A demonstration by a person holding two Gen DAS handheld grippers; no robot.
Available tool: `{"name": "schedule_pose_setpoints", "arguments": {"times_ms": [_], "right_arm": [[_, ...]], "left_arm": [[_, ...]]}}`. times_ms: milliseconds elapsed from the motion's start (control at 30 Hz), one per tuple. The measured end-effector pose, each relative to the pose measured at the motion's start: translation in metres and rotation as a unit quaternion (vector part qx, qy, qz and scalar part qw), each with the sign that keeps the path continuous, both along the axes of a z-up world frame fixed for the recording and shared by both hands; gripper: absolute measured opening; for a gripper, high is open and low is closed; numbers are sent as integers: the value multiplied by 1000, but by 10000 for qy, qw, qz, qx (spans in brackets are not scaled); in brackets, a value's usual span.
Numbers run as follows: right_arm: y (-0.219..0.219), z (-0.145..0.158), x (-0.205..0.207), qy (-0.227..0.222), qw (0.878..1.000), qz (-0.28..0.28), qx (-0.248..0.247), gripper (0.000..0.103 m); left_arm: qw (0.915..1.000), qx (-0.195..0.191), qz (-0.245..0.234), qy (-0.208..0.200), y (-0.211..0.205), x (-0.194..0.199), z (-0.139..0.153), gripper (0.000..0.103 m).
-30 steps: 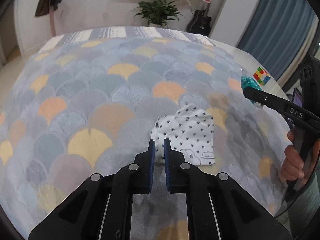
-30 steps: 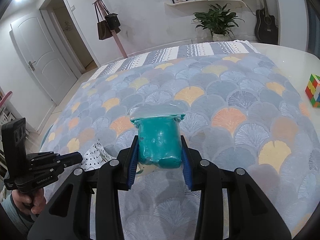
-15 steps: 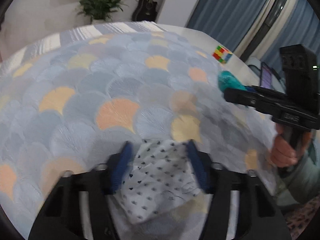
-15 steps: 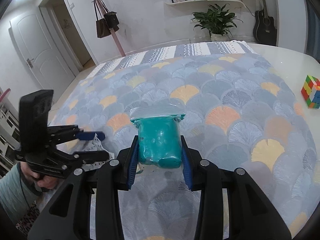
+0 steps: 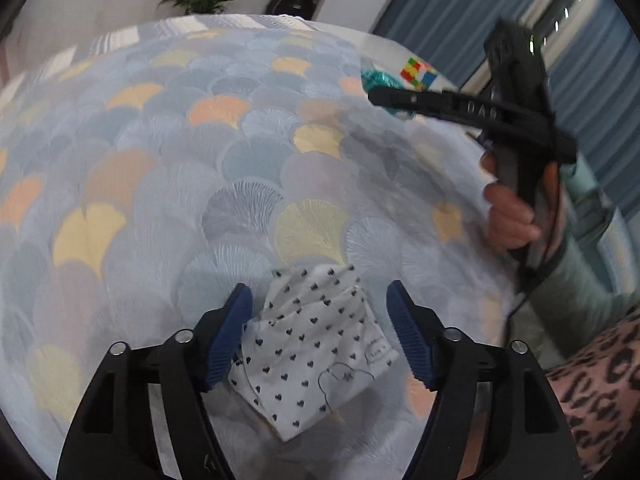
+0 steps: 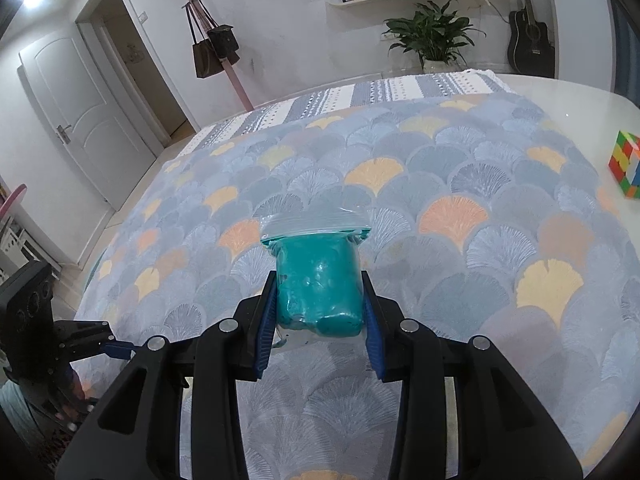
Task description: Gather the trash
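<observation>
A crumpled white paper with small black hearts (image 5: 316, 344) lies on the patterned tablecloth (image 5: 200, 184). My left gripper (image 5: 320, 312) is open, its blue fingers either side of the paper, close above it. My right gripper (image 6: 320, 304) is shut on a clear zip bag of teal stuff (image 6: 318, 280) and holds it above the cloth. The right gripper also shows in the left wrist view (image 5: 460, 108), up and to the right, with the teal bag (image 5: 380, 78) at its tip. The left gripper shows at the right wrist view's lower left (image 6: 116, 348).
A coloured puzzle cube (image 6: 626, 168) stands on the bare white table (image 6: 580, 96) at the right. A potted plant (image 6: 432, 40), a guitar (image 6: 530, 44) and a coat stand with bags (image 6: 216, 48) are beyond the far edge.
My left gripper has opened from shut and moved forward and right, so the heart paper now lies between its fingers. The right gripper still holds the teal bag in about the same place.
</observation>
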State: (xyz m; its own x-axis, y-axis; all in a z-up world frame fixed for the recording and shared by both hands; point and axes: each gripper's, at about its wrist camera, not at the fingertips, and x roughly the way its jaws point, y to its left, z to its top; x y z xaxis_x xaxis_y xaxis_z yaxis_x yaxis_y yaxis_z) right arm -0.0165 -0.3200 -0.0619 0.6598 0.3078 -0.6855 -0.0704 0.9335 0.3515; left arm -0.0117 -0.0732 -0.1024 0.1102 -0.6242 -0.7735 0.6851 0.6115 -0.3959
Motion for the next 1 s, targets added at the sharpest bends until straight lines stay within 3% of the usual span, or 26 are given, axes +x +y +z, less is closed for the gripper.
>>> {"name": "schedule_pose_setpoints", "arguments": {"times_ms": [67,167,267,433,633,733,867,1000], "right_arm": [[2,1,0,-11,10000,29,-9,35],[2,1,1,3,10000,25,1,35],[3,0,1,14,10000,25,-15,35],[5,-2,3,63,10000,35,-25,35],[11,1,3,37,9999,90,-59,35],[17,4,3,4,9999,135,-77,35],[29,9,5,-53,9997,221,-61,35],[48,12,8,-94,9992,352,-182,35]], "left_arm": [[9996,-197,17,180,6,2,-1,71],[9996,-171,-206,74,5,-2,-1,69],[9993,-152,-338,-49,4,-12,-2,56],[9991,-59,-398,-114,3,-22,-6,15],[9983,-53,-438,-390,-2,-36,2,5],[9984,-200,-114,-517,4,-32,10,4],[9936,-280,795,-750,25,-13,24,4],[9760,-39,1839,-1169,50,1,33,4]]}}
